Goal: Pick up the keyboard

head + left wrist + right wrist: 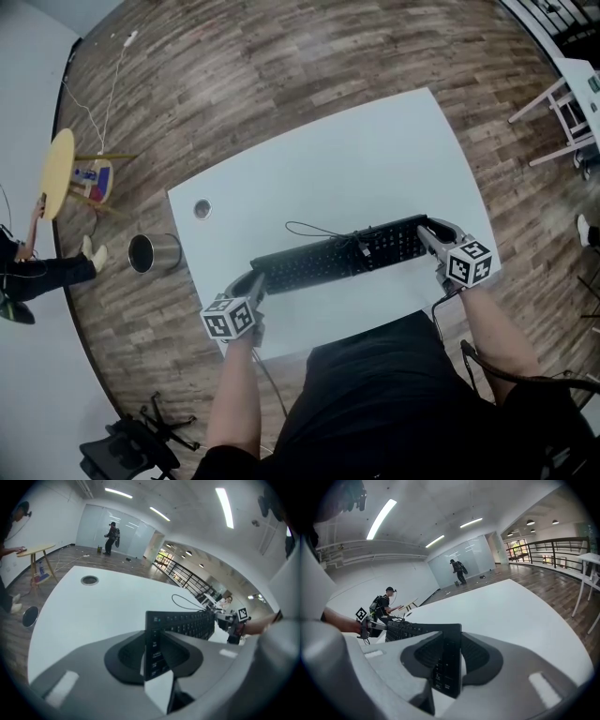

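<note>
A black keyboard (337,255) lies lengthwise across the near part of the white table (356,159), its thin cable (309,228) looping behind it. My left gripper (255,279) holds its left end and my right gripper (427,228) holds its right end. In the left gripper view the keyboard (187,623) runs away from the left gripper (152,653), its end edge clamped between the jaws. The right gripper view has the keyboard (408,630) the same way, with the right gripper (449,660) shut on the other end. Whether the keyboard is off the table I cannot tell.
A round cable hole (202,209) sits in the table's far left corner. On the wooden floor stand a metal bin (153,252), a round yellow side table (56,172) and a white stool (567,112). A person's legs (56,267) show at the left.
</note>
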### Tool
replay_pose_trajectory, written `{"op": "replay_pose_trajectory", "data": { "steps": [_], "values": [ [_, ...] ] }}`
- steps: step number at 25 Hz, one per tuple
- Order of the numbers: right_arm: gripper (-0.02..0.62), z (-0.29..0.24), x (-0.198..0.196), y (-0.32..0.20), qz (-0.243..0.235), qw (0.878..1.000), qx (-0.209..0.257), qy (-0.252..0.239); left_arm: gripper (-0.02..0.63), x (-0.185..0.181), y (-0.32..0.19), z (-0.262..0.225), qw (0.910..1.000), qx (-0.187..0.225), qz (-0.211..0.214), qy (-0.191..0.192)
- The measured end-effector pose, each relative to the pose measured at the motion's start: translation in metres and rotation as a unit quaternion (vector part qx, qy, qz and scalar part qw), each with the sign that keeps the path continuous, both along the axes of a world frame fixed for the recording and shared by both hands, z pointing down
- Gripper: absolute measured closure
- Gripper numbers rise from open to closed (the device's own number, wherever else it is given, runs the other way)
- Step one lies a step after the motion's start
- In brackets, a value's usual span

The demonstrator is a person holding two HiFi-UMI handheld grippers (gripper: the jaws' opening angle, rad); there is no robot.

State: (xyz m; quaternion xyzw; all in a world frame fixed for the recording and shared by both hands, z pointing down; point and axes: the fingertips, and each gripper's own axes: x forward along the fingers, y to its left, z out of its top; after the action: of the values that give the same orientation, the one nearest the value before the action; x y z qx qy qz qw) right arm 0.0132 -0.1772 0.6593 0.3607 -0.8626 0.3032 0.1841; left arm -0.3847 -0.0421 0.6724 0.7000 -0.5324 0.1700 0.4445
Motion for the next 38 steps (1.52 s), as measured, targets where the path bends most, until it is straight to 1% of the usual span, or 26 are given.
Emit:
{"op": "replay_pose_trajectory", "data": {
  "steps": [5, 15, 38],
  "values": [
    [0.476, -0.008, -0.002, -0.002, -0.001, 1.0, 0.011, -0.005, 0.497, -0.002, -0.003, -0.008, 0.9999, 0.01, 0.001, -0.006],
    [0.479, -0.036, -0.007, -0.012, -0.005, 0.999, 0.048, -0.011, 0.497, -0.007, -0.01, -0.026, 0.9993, 0.034, -0.005, -0.012],
    [0.483, -0.115, -0.017, -0.043, 0.002, 0.989, 0.14, -0.039, 0.497, -0.019, -0.044, -0.094, 0.992, 0.121, -0.009, -0.032]
  ]
}}
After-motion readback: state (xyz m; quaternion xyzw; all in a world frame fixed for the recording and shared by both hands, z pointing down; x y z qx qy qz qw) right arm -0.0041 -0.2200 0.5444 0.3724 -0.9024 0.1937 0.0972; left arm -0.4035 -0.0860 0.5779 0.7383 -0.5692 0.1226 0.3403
